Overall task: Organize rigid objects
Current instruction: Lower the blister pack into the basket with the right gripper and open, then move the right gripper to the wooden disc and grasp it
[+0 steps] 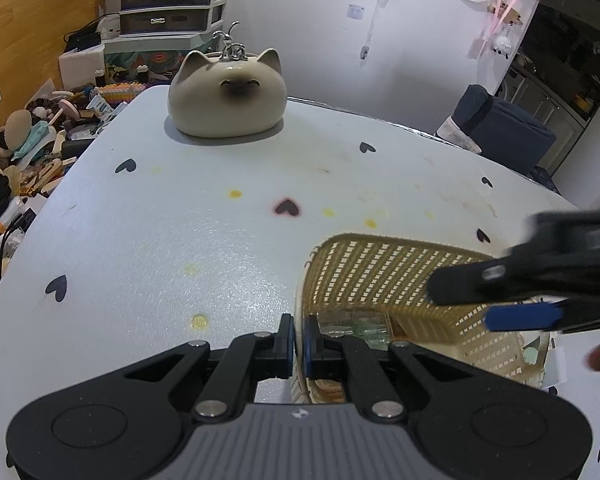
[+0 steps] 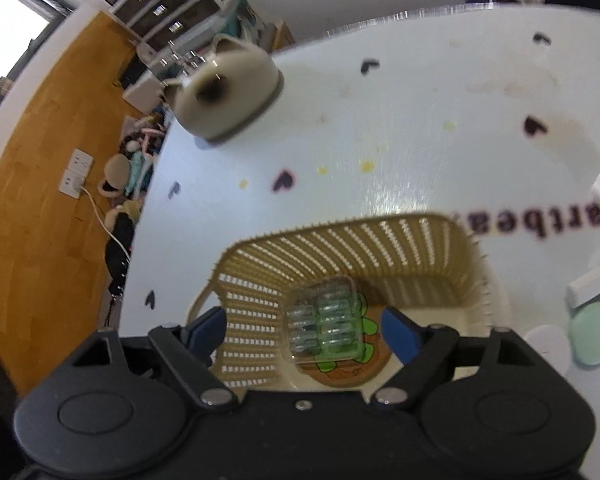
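A tan plastic lattice basket [image 1: 384,268] stands on the white table; it also shows in the right wrist view [image 2: 340,252]. My left gripper [image 1: 299,344] is shut on the basket's near-left wall. My right gripper [image 2: 304,330] is open and empty above the basket; it shows in the left wrist view [image 1: 488,308] over the basket's right side. Inside the basket lies a clear ribbed plastic box [image 2: 326,326] on a round coaster with a green figure [image 2: 348,364]. The box shows partly in the left wrist view [image 1: 356,328].
A cream ceramic cat figure [image 1: 227,94] sits at the table's far edge, also in the right wrist view [image 2: 224,88]. White and mint round items [image 2: 592,316] lie right of the basket. Clutter [image 1: 32,148] fills the floor left of the table.
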`<state>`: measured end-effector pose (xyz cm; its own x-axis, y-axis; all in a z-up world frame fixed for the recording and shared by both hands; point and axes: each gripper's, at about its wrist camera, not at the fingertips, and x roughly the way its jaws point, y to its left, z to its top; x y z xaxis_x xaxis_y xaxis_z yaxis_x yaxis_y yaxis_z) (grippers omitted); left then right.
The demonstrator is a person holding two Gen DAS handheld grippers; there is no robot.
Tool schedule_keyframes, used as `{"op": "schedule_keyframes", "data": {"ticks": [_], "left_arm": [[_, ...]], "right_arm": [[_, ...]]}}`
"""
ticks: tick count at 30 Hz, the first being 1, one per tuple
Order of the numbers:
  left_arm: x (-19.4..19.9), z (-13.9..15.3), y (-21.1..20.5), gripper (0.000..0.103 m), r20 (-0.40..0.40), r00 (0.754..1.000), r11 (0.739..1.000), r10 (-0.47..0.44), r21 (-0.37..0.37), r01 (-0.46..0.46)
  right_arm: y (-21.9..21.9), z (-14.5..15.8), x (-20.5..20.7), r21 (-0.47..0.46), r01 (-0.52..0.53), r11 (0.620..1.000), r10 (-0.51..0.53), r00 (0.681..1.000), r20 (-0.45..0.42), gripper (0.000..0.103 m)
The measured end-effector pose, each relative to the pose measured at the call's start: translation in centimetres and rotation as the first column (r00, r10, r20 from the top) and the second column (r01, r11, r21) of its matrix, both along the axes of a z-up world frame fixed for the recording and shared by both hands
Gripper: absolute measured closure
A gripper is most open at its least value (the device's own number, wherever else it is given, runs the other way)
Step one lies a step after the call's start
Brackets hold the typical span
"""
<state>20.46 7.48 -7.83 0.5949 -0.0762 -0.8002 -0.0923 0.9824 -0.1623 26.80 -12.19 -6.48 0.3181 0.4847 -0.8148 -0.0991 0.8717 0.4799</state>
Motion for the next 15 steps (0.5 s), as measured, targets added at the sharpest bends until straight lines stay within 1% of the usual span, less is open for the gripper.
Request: {"op": "schedule_keyframes", "data": {"ticks": [2, 4, 8, 11, 15], "left_arm": [[0.0, 0.0, -0.1, 0.098, 0.000, 1.000, 1.000, 0.006, 0.003, -0.006], [-0.1, 0.0, -0.2, 0.098, 0.001, 1.000, 1.000, 0.012, 0.004, -0.012], [-0.1, 0.0, -0.3, 0.098, 0.002, 1.000, 1.000, 0.024, 0.008, -0.024], [-0.1, -0.2, -0.5, 0.098, -0.001, 1.000, 0.999, 0.027, 0.017, -0.027], [-0.1, -0.2, -0.6, 0.098, 0.000, 0.999, 0.999, 0.034, 0.021, -0.034]], "right_arm": [[-0.9, 1.1, -0.6, 0.008, 0.004, 1.000, -0.005, 1.000, 0.028, 0.015], [-1.8, 1.9, -1.0, 0.012, 0.010, 1.000, -0.011, 0.999, 0.048, 0.009], [-3.9, 3.1, -1.8, 0.011, 0.024, 1.000, -0.025, 0.997, 0.080, 0.005], [-5.5, 4.0, -2.5, -0.009, 0.034, 0.999, -0.033, 0.992, 0.120, 0.003], [-7.9, 4.7, -3.4, -0.065, 0.057, 0.996, -0.042, 0.978, 0.206, 0.000]]}}
